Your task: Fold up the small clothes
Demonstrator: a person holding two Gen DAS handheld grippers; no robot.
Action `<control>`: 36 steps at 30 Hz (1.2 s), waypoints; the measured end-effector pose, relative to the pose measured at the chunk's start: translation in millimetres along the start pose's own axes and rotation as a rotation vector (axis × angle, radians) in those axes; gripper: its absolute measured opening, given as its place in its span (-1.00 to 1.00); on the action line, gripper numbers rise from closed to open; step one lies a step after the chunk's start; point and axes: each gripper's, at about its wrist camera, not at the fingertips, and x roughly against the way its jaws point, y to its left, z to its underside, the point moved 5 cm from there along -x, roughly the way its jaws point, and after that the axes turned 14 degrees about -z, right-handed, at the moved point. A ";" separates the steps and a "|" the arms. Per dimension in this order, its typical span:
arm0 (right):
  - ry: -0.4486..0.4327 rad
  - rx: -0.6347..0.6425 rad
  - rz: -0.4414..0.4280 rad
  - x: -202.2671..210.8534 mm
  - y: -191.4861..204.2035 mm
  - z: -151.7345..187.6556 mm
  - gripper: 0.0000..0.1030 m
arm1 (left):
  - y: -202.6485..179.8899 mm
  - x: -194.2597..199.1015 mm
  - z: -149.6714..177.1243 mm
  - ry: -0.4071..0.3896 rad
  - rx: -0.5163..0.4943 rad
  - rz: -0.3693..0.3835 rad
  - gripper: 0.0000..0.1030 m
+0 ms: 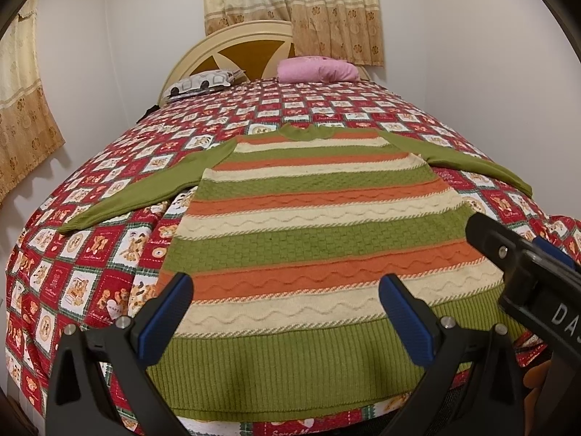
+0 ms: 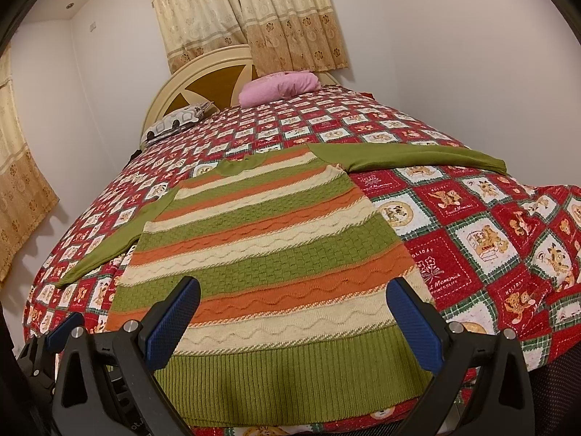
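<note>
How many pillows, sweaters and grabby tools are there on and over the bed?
Pillows: 2, a pink pillow and a patterned pillow
Sweaters: 1, the striped sweater
Tools: 2, the left tool and the right tool
Total: 5

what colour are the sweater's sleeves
Plain green, unlike the striped body of the sweater; the sleeves show best in the left wrist view.
</note>
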 end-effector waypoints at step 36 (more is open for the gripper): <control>-0.126 -0.347 0.219 -25.2 -266.1 -121.8 0.50 | 66.4 -181.2 -76.8 0.102 0.170 -0.066 1.00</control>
